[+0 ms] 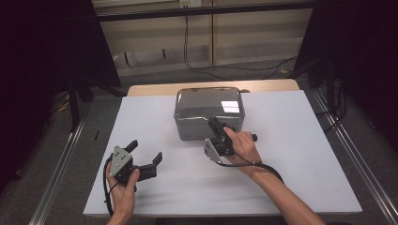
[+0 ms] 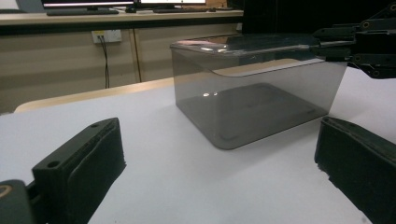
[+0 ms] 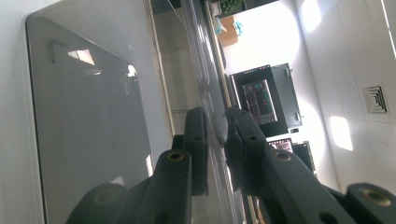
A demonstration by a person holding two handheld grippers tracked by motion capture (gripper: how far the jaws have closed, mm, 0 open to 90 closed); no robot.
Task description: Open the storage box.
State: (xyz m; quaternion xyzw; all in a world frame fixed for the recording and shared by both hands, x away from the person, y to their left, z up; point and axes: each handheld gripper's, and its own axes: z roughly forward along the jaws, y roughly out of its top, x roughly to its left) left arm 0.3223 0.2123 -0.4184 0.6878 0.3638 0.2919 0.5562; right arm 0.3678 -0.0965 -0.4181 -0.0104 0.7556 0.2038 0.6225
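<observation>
- Two grippers are in my hands above the white desk.
- Right gripper: it is turned on its side, and its jaws are clamped on the lid of the smoky transparent box, at the edge nearest me. In the right gripper view the lid's thin edge runs between the two black pads, one on each face of it.
- Left gripper: its jaws stand wide apart with nothing between them, and it hovers low over the desk, well apart from the box, toward my left.
- In the left gripper view, both of its pads frame the box, with the right gripper reaching in at lid height from the right.
- Box: it sits at the middle of the desk toward the far edge, flat on its base, with the lid lying on top.
- Inside, I can make out nothing but the box's own bottom through the tinted walls.
</observation>
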